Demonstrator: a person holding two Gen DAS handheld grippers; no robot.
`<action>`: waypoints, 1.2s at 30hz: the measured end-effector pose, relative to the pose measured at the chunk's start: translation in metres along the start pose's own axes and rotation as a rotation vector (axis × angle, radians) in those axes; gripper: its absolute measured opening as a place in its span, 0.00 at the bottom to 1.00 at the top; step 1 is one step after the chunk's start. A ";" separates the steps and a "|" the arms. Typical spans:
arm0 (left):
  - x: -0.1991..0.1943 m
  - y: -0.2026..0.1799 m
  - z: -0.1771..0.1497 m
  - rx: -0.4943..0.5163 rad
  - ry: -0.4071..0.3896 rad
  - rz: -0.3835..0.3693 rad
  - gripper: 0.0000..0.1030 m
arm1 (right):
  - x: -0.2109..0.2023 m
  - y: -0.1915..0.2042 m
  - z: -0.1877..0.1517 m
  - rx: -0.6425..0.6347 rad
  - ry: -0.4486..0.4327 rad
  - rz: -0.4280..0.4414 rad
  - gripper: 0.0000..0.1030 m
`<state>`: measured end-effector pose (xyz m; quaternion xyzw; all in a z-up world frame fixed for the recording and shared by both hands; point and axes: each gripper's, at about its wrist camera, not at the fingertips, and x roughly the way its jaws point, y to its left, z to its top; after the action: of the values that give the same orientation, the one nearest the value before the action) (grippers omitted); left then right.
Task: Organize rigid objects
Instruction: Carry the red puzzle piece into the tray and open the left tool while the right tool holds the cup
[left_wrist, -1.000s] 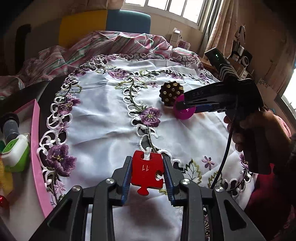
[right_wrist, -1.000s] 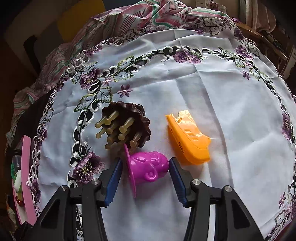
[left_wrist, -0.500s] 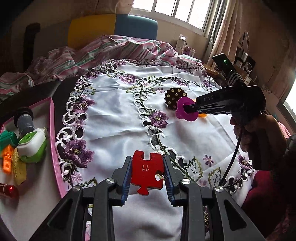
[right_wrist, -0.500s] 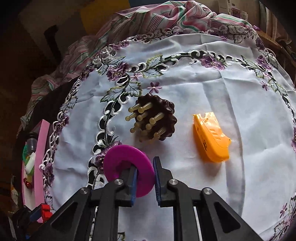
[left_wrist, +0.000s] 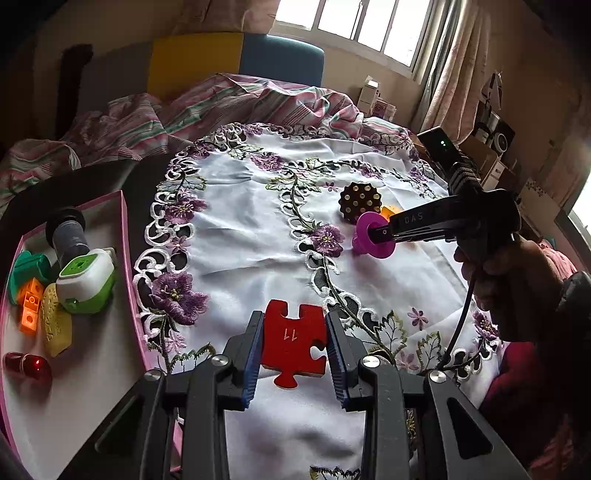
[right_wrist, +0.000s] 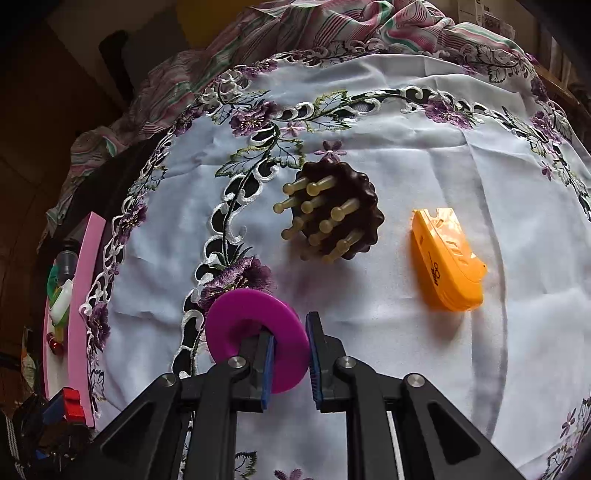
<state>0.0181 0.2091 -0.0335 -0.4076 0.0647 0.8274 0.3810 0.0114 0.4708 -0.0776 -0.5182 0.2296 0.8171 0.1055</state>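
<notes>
Left wrist view, going left to right: a pink-rimmed white tray (left_wrist: 125, 236) is sitting at nine o'clock, holding a green-and-white plastic block (left_wrist: 86, 280), a dark cylinder (left_wrist: 68, 232) and a shiny red piece (left_wrist: 27, 365). At six o'clock the left tongs (left_wrist: 294, 341) are clamping a flat red jigsaw piece (left_wrist: 293, 341) above the embroidered white cloth (left_wrist: 240, 236) on the desk. At three o'clock a hand (left_wrist: 506, 280) is gripping the right tongs (left_wrist: 371, 232), which are pinching the rim of a magenta plastic flanged ring (left_wrist: 369, 245); their jaws have just been closing on it. Right wrist view: beyond the ring, at twelve o'clock, a brown scalloped disc with tan pegs (right_wrist: 332, 214) is lying tilted, and an orange plastic boat-shaped piece (right_wrist: 447, 262) is lying at two o'clock.
</notes>
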 end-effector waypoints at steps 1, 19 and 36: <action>0.000 0.001 0.000 -0.001 0.001 0.001 0.32 | 0.001 0.000 0.000 0.001 0.001 -0.007 0.15; -0.033 0.042 0.000 -0.065 -0.047 0.162 0.32 | 0.009 0.003 -0.003 -0.069 -0.005 -0.135 0.15; -0.045 0.093 -0.020 -0.145 -0.032 0.275 0.32 | 0.010 0.006 -0.003 -0.070 -0.010 -0.168 0.15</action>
<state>-0.0153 0.1097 -0.0333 -0.4082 0.0539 0.8806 0.2344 0.0074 0.4633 -0.0858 -0.5348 0.1561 0.8155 0.1567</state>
